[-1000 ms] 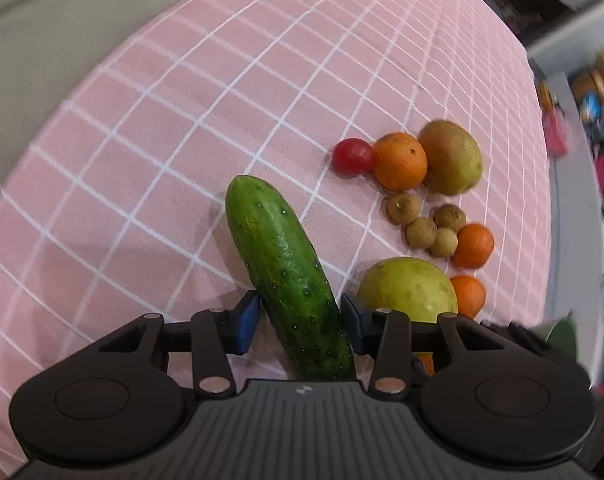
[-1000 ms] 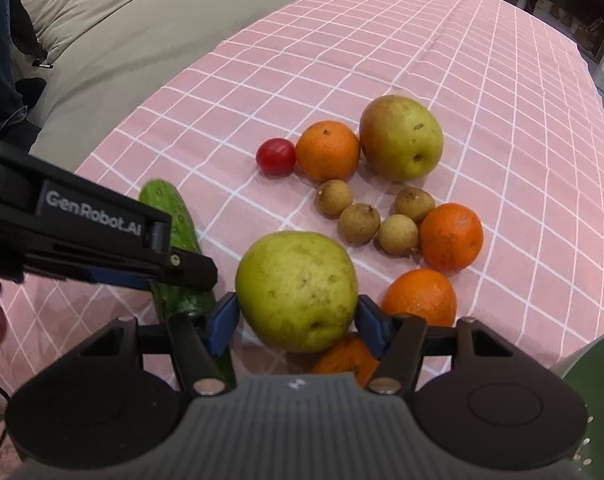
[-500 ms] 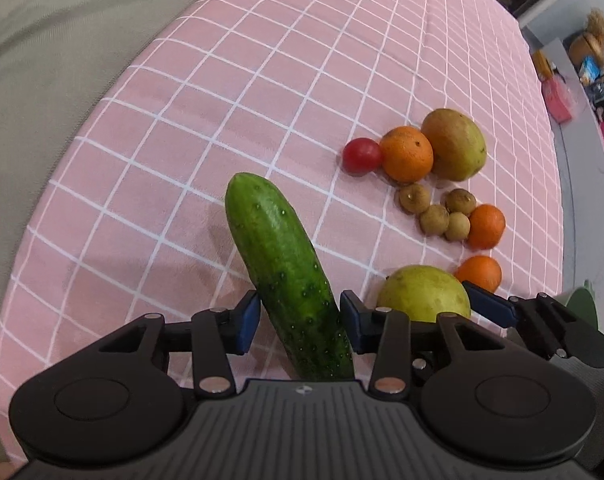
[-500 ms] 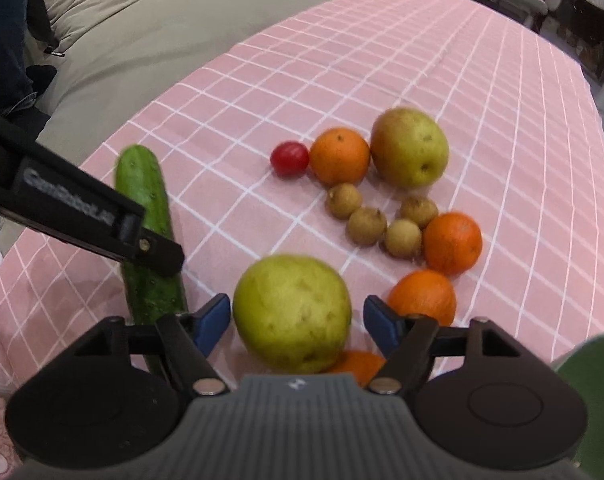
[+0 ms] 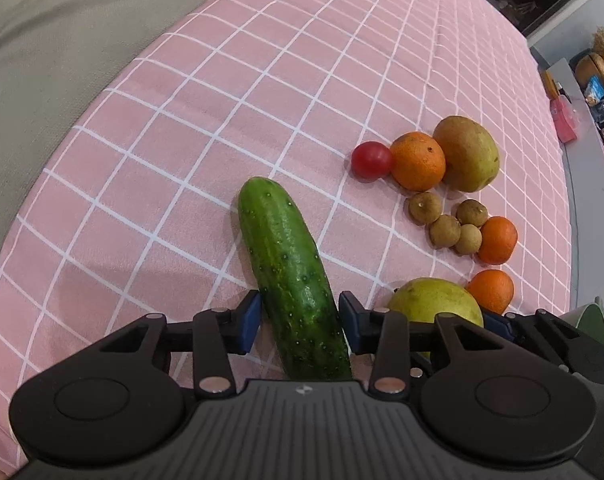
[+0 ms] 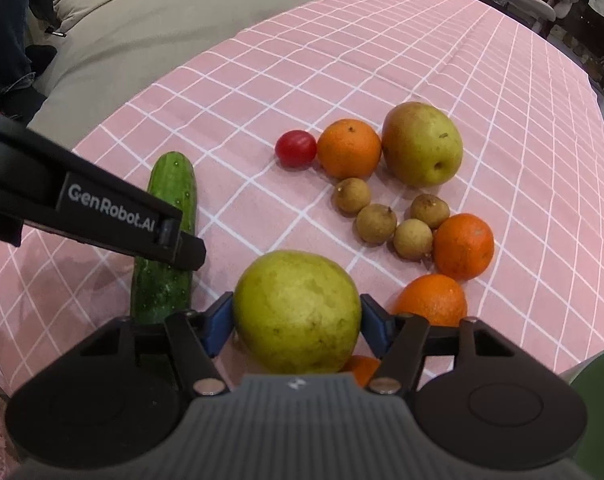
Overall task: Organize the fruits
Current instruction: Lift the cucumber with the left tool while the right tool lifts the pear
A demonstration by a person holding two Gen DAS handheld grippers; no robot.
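A green cucumber (image 5: 290,276) lies on the pink checked cloth (image 5: 262,80) between the fingers of my left gripper (image 5: 300,316), whose blue pads stand slightly off its sides. A yellow-green pear (image 6: 298,312) sits between the pads of my right gripper (image 6: 298,322), which touch or nearly touch it. The cucumber also shows in the right wrist view (image 6: 168,240), with the left gripper's finger (image 6: 102,208) crossing it. Farther off lie a cherry tomato (image 6: 296,148), three oranges (image 6: 349,147), a second pear (image 6: 421,144) and several small brown longans (image 6: 375,224).
A grey sofa cushion (image 6: 150,28) borders the cloth's left edge. A green rounded object (image 6: 597,400) sits at the near right. Another orange (image 6: 361,368) lies partly hidden under my right gripper. Shelves and clutter (image 5: 581,80) stand beyond the table's far right.
My right gripper's pads have closed in toward the pear after opening wider half a second ago. The left gripper has stayed around the cucumber; both views have shifted slightly.
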